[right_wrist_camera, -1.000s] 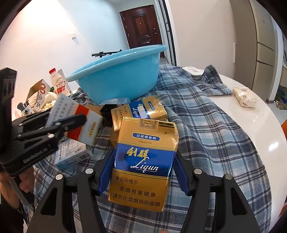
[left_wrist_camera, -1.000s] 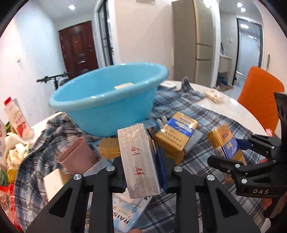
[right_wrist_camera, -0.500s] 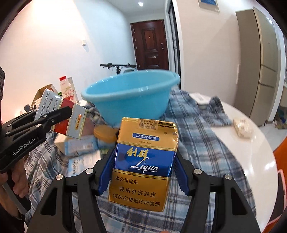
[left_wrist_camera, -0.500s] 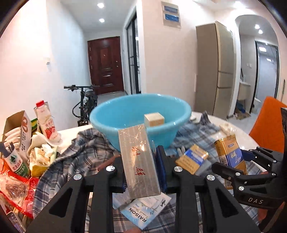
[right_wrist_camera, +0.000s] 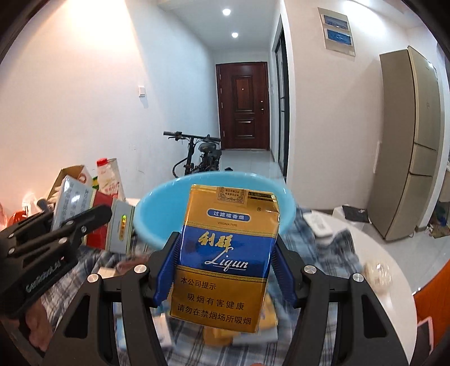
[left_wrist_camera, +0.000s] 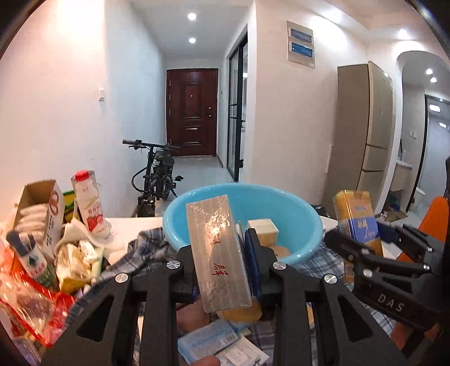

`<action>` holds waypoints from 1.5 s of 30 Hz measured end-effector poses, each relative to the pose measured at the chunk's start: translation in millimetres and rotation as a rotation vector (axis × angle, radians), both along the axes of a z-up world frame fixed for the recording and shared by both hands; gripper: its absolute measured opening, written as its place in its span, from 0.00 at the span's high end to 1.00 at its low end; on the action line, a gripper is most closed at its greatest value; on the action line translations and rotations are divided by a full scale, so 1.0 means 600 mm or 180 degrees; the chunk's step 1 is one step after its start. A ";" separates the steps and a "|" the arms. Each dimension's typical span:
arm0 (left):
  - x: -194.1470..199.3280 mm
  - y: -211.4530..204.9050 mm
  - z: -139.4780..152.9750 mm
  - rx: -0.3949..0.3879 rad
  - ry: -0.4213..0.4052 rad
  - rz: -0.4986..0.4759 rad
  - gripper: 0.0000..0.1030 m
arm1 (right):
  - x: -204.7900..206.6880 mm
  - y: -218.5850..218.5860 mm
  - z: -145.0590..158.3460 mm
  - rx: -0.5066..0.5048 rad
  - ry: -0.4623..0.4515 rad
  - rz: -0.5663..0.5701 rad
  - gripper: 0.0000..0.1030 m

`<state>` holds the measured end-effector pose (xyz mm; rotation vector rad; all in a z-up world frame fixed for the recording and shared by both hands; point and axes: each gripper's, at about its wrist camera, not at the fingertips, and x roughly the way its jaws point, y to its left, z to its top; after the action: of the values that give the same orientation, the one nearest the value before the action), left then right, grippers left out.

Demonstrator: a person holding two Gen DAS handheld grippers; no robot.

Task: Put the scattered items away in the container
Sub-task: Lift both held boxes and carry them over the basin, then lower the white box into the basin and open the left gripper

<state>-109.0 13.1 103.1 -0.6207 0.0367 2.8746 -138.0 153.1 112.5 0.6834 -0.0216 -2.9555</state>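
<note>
Basin (left_wrist_camera: 303,225), light blue and round, holds a pale block (left_wrist_camera: 263,228).

A dark red door (left_wrist_camera: 191,112) closes the far end of the hallway, with a black bicycle (left_wrist_camera: 156,174) parked in front of it on the pale floor. A tall beige fridge (left_wrist_camera: 362,138) stands against the right wall, and an orange chair (left_wrist_camera: 434,216) shows at the right edge. On the white bench (right_wrist_camera: 374,253), a plaid cloth (left_wrist_camera: 146,253) is spread out. At the bench's left side sit an open cardboard box (left_wrist_camera: 38,205), a drink bottle with a red cap (left_wrist_camera: 88,205) and crumpled wrappers (left_wrist_camera: 76,253). 2 ceiling spotlights (left_wrist_camera: 191,16) glow above the hallway.
</note>
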 end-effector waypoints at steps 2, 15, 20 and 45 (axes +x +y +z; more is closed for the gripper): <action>-0.008 -0.001 0.010 -0.0015 0.0045 0.0029 0.75 | -0.014 -0.002 0.012 0.0018 0.0030 0.0020 0.38; -0.077 0.016 0.017 -0.0053 0.0158 0.0165 0.75 | -0.108 -0.019 -0.005 0.0158 0.0082 0.0142 0.38; -0.106 0.014 -0.005 -0.0063 0.0049 0.0235 0.75 | -0.138 -0.004 -0.044 0.0004 -0.0094 0.0142 0.38; -0.105 0.016 0.006 -0.0057 0.0088 0.0207 0.75 | -0.123 -0.018 -0.057 0.0147 -0.0036 0.0175 0.38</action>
<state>-172.0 23.0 106.9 -0.5960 0.0475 2.9489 -211.6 142.0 78.2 0.6948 0.0636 -2.9081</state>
